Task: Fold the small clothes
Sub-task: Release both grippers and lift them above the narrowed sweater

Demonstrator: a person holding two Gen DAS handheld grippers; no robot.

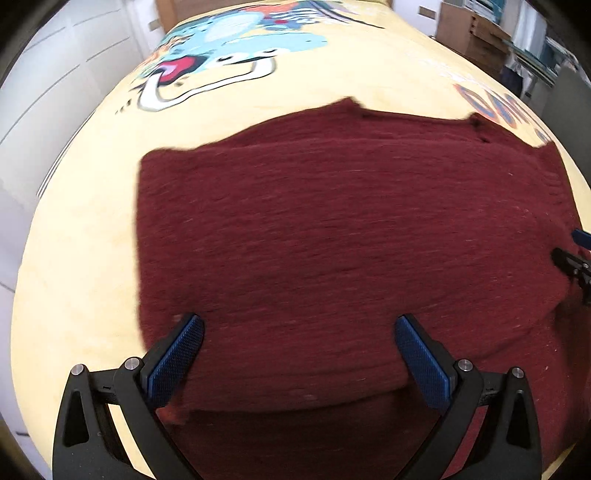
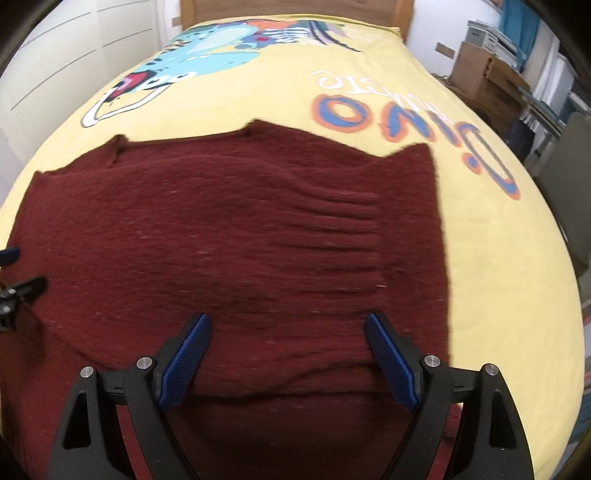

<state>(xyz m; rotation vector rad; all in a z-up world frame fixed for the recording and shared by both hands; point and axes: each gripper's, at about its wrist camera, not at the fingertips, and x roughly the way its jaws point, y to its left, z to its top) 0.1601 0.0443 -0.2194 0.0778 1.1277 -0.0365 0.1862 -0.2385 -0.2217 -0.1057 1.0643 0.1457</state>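
A dark red knitted garment lies spread on a yellow bed cover; it also shows in the right wrist view. Its near part is folded over, with a fold edge across the bottom of both views. My left gripper is open and empty, its blue-padded fingers spread just above the garment's near left part. My right gripper is open and empty above the near right part. Each gripper's tip shows at the edge of the other's view: the right gripper, the left gripper.
The yellow bed cover has a blue cartoon print and orange-blue lettering. White cupboard doors stand to the left. Cardboard boxes and shelves stand to the right of the bed. A wooden headboard is at the far end.
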